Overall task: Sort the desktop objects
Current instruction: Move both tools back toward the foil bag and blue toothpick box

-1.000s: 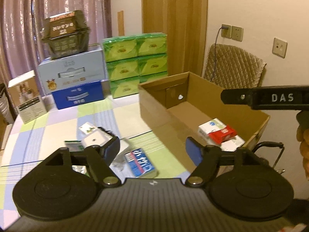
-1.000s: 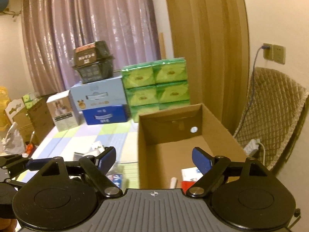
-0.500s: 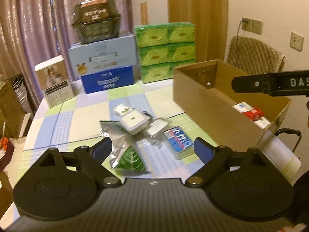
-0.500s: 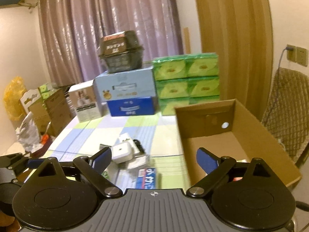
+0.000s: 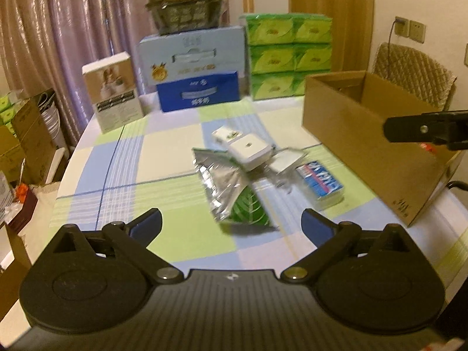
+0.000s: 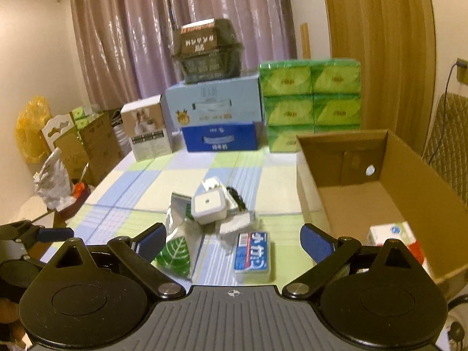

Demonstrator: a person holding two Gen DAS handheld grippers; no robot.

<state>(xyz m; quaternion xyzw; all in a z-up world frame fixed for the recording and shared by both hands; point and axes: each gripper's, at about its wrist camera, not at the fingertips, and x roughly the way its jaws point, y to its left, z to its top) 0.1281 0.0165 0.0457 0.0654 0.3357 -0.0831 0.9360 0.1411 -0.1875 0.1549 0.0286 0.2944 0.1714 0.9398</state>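
Behind the checked tablecloth (image 6: 140,187) stand stacked green tissue packs (image 6: 311,99), a pale blue carton (image 6: 213,103) on a dark blue box (image 6: 219,139) with a dark basket (image 6: 206,55) on top; purple curtains (image 6: 175,29) hang behind; a quilted chair (image 5: 415,73) sits right.

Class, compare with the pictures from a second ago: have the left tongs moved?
Yes. The left tongs have pulled back and leftward from the cardboard box; now they hang open before the foil packet.
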